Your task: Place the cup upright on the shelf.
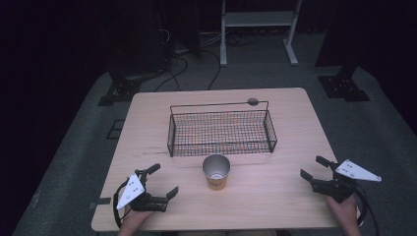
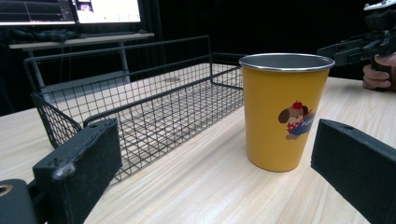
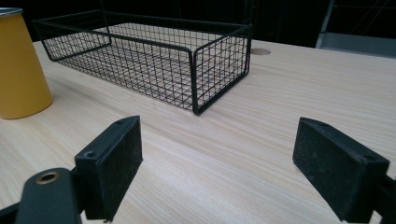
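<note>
Two grippers rest low at the near corners of the wooden table [image 1: 290, 147], each held in a hand. Left gripper [image 1: 164, 182]: jaws spread apart, nothing between them. Right gripper [image 1: 311, 167]: jaws likewise apart and empty. Yellow metal cup [image 1: 216, 172] stands upright between the grippers, apart from both, just in front of the black wire basket [image 1: 221, 132]. Cup bears a cartoon dog print [image 2: 294, 120]. Basket sits mid-table.

light: dim, dark surround | table [image 1: 275, 142]: evenly lit | shadows: soft | focus: sharp
</note>
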`<control>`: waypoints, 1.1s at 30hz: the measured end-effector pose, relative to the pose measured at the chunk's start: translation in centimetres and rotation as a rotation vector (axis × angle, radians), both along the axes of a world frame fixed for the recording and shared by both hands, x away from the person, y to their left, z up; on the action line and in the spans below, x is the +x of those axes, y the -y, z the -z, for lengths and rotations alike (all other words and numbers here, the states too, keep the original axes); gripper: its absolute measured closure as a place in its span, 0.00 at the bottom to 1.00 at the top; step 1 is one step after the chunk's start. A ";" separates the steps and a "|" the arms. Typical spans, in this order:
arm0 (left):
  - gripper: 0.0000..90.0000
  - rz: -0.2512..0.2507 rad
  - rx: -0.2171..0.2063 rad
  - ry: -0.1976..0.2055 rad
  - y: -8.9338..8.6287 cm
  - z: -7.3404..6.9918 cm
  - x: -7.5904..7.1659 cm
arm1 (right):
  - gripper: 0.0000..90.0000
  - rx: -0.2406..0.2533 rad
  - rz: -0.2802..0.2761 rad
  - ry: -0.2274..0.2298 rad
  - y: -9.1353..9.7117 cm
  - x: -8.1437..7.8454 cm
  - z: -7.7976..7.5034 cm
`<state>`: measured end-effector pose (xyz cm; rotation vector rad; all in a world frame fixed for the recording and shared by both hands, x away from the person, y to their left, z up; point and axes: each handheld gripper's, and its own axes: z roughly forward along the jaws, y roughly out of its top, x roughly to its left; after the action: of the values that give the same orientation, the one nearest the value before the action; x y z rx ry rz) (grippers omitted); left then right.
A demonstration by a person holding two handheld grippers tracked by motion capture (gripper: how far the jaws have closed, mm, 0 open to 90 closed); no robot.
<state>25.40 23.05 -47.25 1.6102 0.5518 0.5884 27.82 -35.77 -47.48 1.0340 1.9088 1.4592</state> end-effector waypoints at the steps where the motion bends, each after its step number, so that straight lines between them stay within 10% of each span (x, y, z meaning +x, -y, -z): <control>1: 0.01 0.000 0.000 0.000 0.0 0.0 0.0 | 0.16 0.000 0.000 0.000 0.0 0.0 0.0; 33: 0.01 0.118 0.081 -0.047 5.1 -0.9 1.0 | 0.16 0.008 0.008 -0.004 -0.1 0.0 0.0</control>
<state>26.44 17.93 -46.32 1.7241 0.4687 0.4911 27.80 -35.68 -47.47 1.0477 1.9008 1.4626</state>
